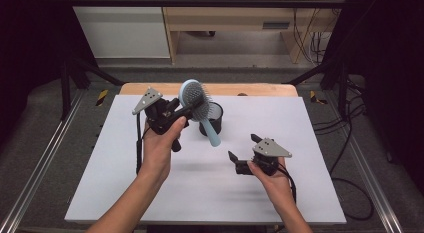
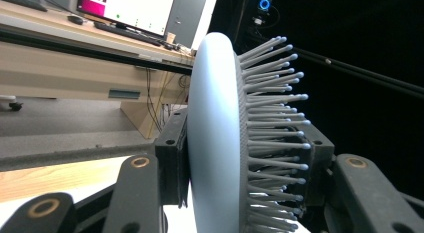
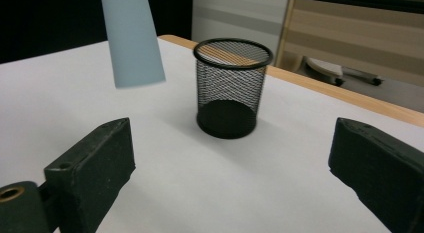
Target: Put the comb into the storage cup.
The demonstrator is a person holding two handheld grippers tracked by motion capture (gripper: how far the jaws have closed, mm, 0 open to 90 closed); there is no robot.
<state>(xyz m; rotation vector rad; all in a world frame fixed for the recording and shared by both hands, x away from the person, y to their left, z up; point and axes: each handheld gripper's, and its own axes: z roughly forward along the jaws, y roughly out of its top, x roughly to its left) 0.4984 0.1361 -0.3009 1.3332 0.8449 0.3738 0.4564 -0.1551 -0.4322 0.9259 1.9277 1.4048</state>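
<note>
With the left gripper (image 1: pixel 184 111) clamped on the hairbrush (image 1: pixel 196 100) head, held above the mesh cup (image 1: pixel 214 121), and the right gripper (image 1: pixel 243 153) empty, jaws wide, I'd lower the handle straight down into the cup's centre.

We see white table top (image 1: pixel 210 193) over wooden board, light wood edge (image 1: pixel 210 88) showing at far side. Grey floor (image 1: pixel 240 55) beyond. Pale wooden desk (image 1: pixel 240 15) at back, white cabinet panel (image 1: pixel 120 28) left of it. Cables (image 1: pixel 312 40) hang by desk's right leg. Black frame bars (image 1: pixel 200 2) and dark curtains flank both sides. Metal rails (image 1: pixel 35 178) run along floor left and right. On desk we see lit monitor (image 2: pixel 135 10) and keyboard (image 2: pixel 130 33). Light even, soft.
</note>
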